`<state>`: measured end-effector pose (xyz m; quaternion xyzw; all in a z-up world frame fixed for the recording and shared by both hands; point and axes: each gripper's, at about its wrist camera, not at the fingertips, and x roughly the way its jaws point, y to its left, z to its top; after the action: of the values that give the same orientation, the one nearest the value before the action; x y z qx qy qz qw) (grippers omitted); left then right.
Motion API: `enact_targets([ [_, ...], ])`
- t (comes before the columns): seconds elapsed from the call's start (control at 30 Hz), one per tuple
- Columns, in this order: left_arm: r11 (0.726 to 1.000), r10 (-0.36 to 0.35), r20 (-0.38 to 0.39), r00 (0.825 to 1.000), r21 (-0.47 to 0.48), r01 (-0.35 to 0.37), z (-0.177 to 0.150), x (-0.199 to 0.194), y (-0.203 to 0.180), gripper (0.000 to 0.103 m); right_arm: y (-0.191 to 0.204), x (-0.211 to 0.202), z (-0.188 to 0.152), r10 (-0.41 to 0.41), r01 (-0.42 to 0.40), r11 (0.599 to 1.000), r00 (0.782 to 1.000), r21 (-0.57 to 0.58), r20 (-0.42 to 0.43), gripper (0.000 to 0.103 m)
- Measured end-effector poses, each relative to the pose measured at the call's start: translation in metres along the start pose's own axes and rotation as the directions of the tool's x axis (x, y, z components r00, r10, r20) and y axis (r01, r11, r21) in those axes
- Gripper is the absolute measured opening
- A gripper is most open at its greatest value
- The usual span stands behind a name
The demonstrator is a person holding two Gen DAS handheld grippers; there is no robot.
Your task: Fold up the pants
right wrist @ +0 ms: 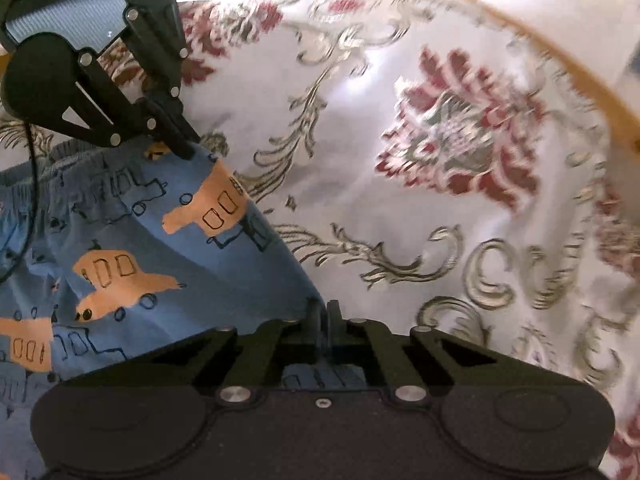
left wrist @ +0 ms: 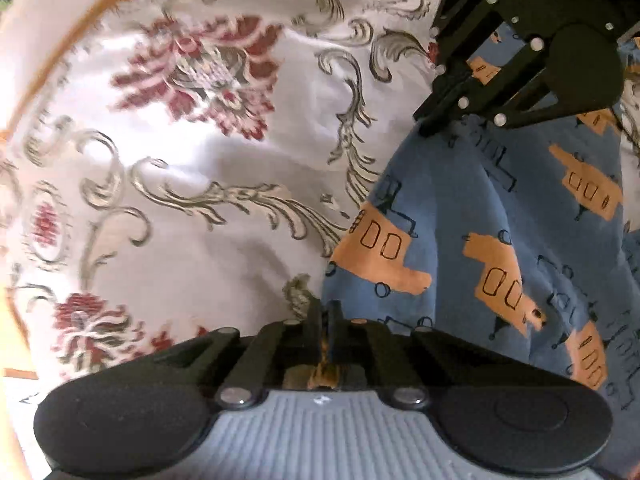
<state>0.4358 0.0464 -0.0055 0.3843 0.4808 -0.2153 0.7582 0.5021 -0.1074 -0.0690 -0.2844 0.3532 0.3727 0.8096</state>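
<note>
Blue pants (left wrist: 460,208) printed with orange cars lie spread on a flowered tablecloth. In the left wrist view my left gripper (left wrist: 326,318) is shut on the pants' edge, with a strip of fabric showing between its fingers. My right gripper (left wrist: 430,124) pinches the same edge farther up. In the right wrist view my right gripper (right wrist: 324,314) is shut on the edge of the pants (right wrist: 140,248), and my left gripper (right wrist: 186,152) holds the edge near the gathered waistband (right wrist: 40,176).
The white tablecloth (left wrist: 208,184) with red flowers and grey scrolls covers the table beside the pants. An orange trim (left wrist: 52,48) marks its border; it appears again at the tablecloth's (right wrist: 400,200) far right. A black cable (right wrist: 30,208) hangs over the pants.
</note>
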Motion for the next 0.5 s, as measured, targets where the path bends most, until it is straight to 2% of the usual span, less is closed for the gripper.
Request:
enact_targets([
  [0.1,0.999,0.042,0.065,0.997,-0.033,-0.04,-0.009,-0.021,-0.003,0.002,0.019,-0.024,-0.005,-0.103,0.102,0.994,0.992,0.025,0.066,0.0],
  [0.17,0.997,0.07,0.129,0.989,-0.045,-0.065,-0.018,-0.039,-0.008,0.002,0.033,-0.043,-0.012,-0.163,0.16,0.986,0.981,0.037,0.103,0.0],
  [0.33,0.988,0.152,0.241,0.959,-0.059,-0.142,-0.04,-0.071,-0.028,0.002,0.079,-0.089,-0.026,-0.28,0.282,0.959,0.943,0.018,0.177,0.0],
  [0.43,0.983,0.185,0.305,0.934,-0.055,-0.177,-0.057,-0.093,-0.05,0.002,0.112,-0.112,-0.035,-0.318,0.323,0.946,0.929,0.001,0.189,0.0],
  [0.5,0.98,0.198,0.34,0.919,-0.052,-0.192,-0.068,-0.101,-0.063,0.002,0.134,-0.123,-0.042,-0.326,0.333,0.943,0.927,-0.005,0.183,0.0],
])
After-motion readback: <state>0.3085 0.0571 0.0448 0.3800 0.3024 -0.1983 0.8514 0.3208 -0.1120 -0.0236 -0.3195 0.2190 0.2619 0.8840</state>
